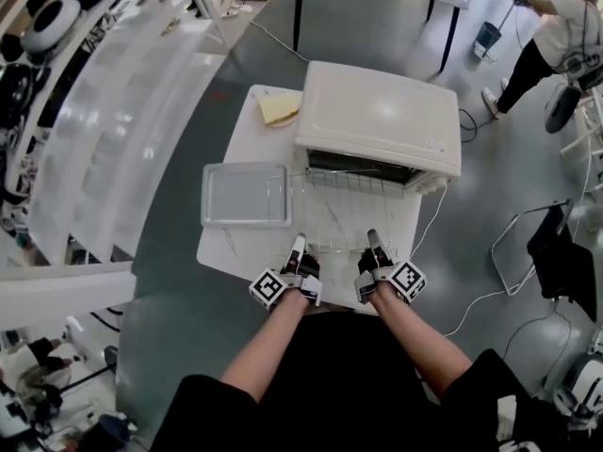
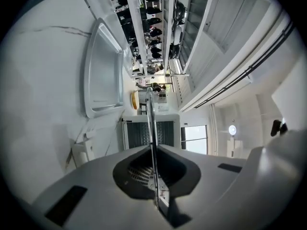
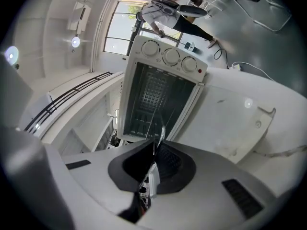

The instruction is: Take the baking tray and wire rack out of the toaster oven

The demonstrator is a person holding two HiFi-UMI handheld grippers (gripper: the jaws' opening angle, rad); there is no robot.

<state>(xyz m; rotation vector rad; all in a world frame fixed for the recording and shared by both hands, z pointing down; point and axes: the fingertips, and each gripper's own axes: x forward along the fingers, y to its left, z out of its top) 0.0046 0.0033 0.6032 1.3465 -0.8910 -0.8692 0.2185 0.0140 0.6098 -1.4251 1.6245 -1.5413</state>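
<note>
The white toaster oven (image 1: pixel 379 118) stands on a white table (image 1: pixel 226 248). The empty baking tray (image 1: pixel 245 194) lies flat on the table to the oven's left, also in the left gripper view as the tray (image 2: pixel 103 71). The wire rack (image 1: pixel 353 183) sticks out of the oven's front toward me. My left gripper (image 1: pixel 299 242) and right gripper (image 1: pixel 372 237) are both shut on its near edge. In the left gripper view the gripper (image 2: pixel 153 147) pinches a thin rack wire (image 2: pixel 150 114). In the right gripper view the gripper (image 3: pixel 156 145) pinches the rack wire (image 3: pixel 155 128) before the open oven (image 3: pixel 160 87).
A yellow cloth (image 1: pixel 280 108) lies on the table behind the tray. A power cable (image 1: pixel 441 217) runs off the table's right side. A person (image 1: pixel 556 36) stands at the far right, a chair (image 1: pixel 556 252) nearer. White shelving (image 1: pixel 113 121) lines the left.
</note>
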